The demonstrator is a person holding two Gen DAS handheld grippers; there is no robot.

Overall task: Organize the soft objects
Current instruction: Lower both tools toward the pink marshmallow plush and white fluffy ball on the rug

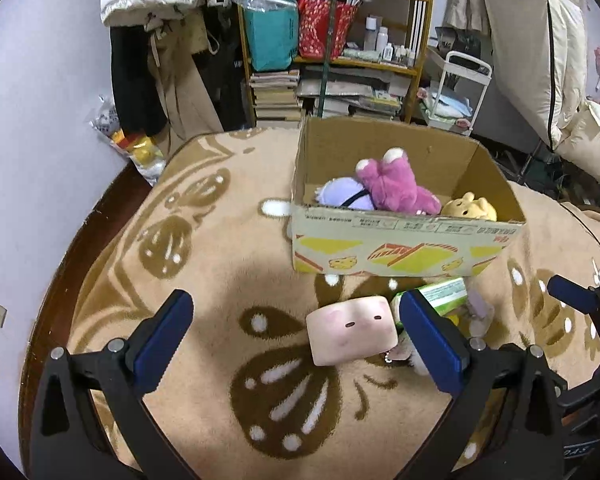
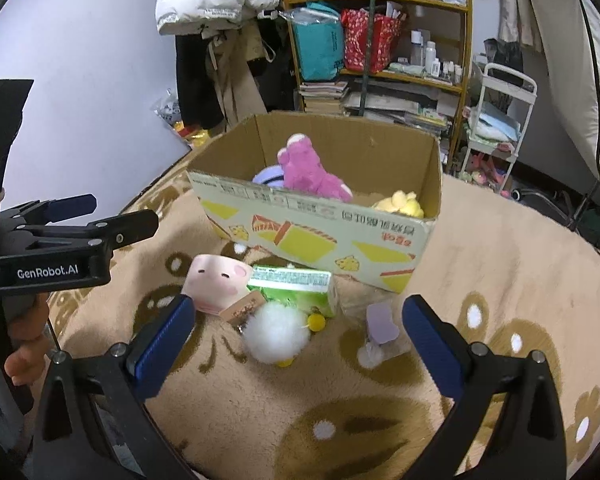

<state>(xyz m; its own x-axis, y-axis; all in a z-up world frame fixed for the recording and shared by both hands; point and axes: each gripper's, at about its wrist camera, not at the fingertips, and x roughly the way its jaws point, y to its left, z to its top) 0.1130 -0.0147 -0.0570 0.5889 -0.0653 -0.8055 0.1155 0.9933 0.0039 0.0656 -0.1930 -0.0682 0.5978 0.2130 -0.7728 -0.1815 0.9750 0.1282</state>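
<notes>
An open cardboard box (image 1: 404,246) (image 2: 324,240) stands on the beige blanket and holds a magenta plush (image 1: 392,186) (image 2: 306,172), a lilac plush (image 1: 342,194) and a yellow plush (image 1: 470,206) (image 2: 402,202). In front of it lie a pink square pig plush (image 1: 350,330) (image 2: 216,282), a green carton (image 1: 440,294) (image 2: 296,288), a white fluffy ball (image 2: 276,336) and a small lilac toy (image 2: 380,326). My left gripper (image 1: 300,344) is open, with the pig plush between its fingers. My right gripper (image 2: 296,340) is open around the white ball.
The blanket (image 1: 228,248) with brown flower patterns covers a round-edged surface. Behind stand a wooden shelf (image 1: 332,56) full of bags and books, hanging coats (image 1: 164,40) and a white cart (image 1: 456,92). The left gripper's body (image 2: 60,248) shows at the right view's left.
</notes>
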